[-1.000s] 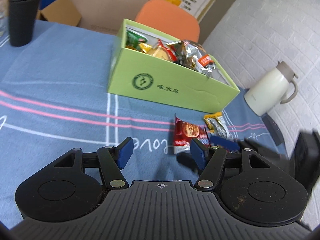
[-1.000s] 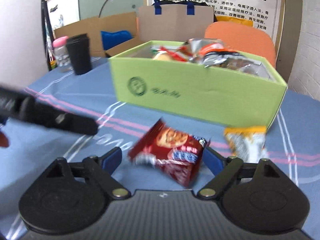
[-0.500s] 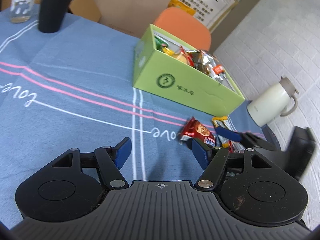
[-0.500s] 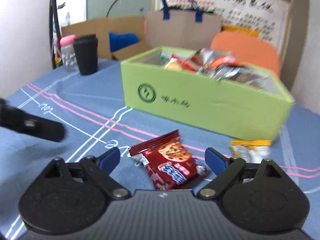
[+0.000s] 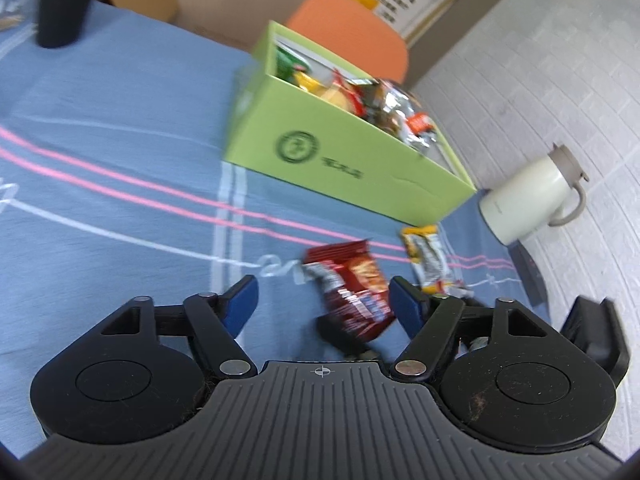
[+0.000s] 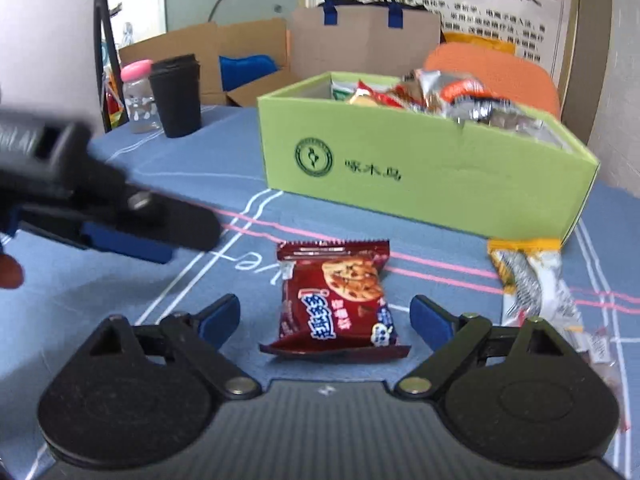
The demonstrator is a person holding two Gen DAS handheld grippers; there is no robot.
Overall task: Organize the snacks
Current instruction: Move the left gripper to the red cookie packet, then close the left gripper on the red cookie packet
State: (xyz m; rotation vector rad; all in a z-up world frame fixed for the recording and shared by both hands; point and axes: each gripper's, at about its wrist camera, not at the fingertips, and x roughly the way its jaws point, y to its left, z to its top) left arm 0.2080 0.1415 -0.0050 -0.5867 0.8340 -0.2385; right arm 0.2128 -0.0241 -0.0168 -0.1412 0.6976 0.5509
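With the right claw (image 6: 325,316) spread wide around the red cookie packet (image 6: 335,300) lying flat on the worktop (image 6: 440,240) before the green box (image 6: 420,176), lower squarely and pinch its middle, while the left claw (image 5: 323,295), likewise apart and empty, stays clear.

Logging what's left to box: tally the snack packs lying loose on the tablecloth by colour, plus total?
Red cookie pack: 1
Yellow and white pack: 1
Total loose packs: 2
Both lie outside the green box, between it and the open right tongs; neither is gripped.
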